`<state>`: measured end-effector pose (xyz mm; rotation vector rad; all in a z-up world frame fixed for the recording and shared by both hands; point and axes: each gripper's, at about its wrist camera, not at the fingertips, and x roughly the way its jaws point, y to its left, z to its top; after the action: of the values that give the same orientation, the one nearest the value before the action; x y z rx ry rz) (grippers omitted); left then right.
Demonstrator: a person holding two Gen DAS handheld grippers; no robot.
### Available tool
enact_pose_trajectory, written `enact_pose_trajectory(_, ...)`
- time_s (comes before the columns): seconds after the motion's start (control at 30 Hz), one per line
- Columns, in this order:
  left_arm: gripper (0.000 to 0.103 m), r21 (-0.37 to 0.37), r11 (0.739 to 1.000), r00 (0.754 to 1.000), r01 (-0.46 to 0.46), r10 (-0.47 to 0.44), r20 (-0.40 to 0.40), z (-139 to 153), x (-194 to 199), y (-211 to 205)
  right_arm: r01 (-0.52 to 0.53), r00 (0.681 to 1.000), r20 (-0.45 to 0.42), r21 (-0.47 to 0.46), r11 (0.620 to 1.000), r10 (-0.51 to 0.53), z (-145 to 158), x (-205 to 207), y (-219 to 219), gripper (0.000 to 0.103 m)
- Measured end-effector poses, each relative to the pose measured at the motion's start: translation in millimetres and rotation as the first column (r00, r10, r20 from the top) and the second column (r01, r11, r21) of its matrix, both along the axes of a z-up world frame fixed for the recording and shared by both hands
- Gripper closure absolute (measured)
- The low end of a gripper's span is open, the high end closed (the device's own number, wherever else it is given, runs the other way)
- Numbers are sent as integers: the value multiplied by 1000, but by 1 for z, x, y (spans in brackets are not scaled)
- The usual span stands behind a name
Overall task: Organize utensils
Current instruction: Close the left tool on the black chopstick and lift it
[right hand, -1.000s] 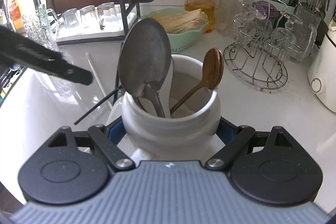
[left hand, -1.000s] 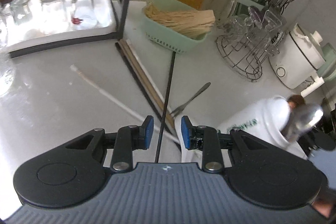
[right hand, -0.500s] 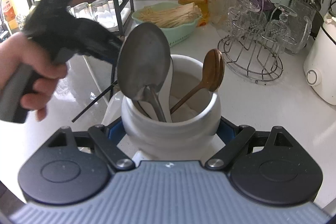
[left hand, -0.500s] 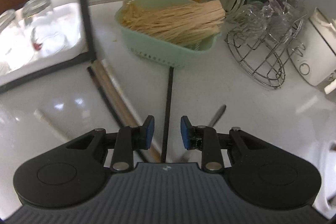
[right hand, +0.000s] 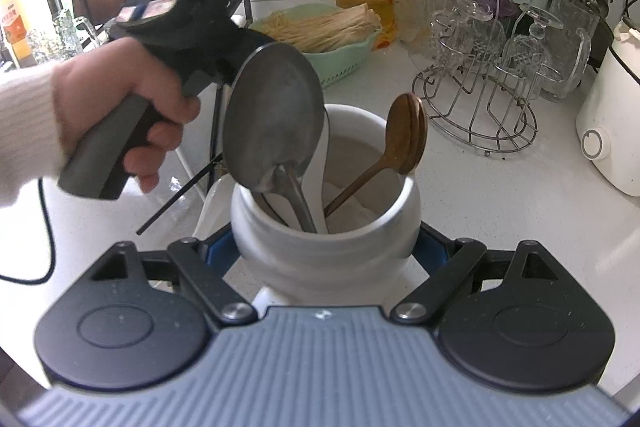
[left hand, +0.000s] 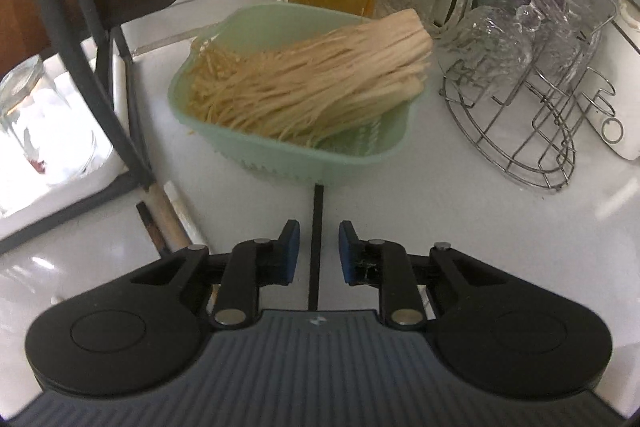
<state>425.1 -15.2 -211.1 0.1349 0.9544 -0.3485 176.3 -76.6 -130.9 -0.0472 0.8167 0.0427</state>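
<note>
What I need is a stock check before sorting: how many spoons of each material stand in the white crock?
Metal spoon: 1
Wooden spoon: 1
White spoon: 1
Total: 3 showing in the crock

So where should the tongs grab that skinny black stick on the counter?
Probably from above, on the bare stretch of the black stick just short of the green basket. It lies flat and thin, already between the left tongs, whose pads could pinch its sides.
</note>
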Motion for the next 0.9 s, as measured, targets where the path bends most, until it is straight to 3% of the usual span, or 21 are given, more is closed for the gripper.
enact_pose_trajectory(0.17, 79, 47, 999, 1000, 18, -17, -14, 3, 12, -8, 6, 1000, -17, 0, 1000, -6, 1, 3, 0, 12)
enact_pose_trajectory(0.3, 95, 60, 998, 999, 10, -7, -39, 5, 19, -12, 4, 1000, -24, -3, 1000, -4, 1, 5, 1, 12)
enact_pose_trajectory(0.37, 97, 68, 998, 999, 13, -10, -44, 5, 20, -15, 4, 1000, -26, -3, 1000, -4, 1, 5, 0, 12)
enact_pose_trajectory(0.67, 98, 80, 996, 998, 33, -29, -54, 9, 5, -15, -1, 999, -36, -3, 1000, 1, 2, 6, 0, 12)
enact_pose_trajectory(0.9, 98, 32, 999, 997, 6, -4, -72, 22, -15, 1, 1, 999, -40, -4, 1000, -1, 1, 8, 0, 12)
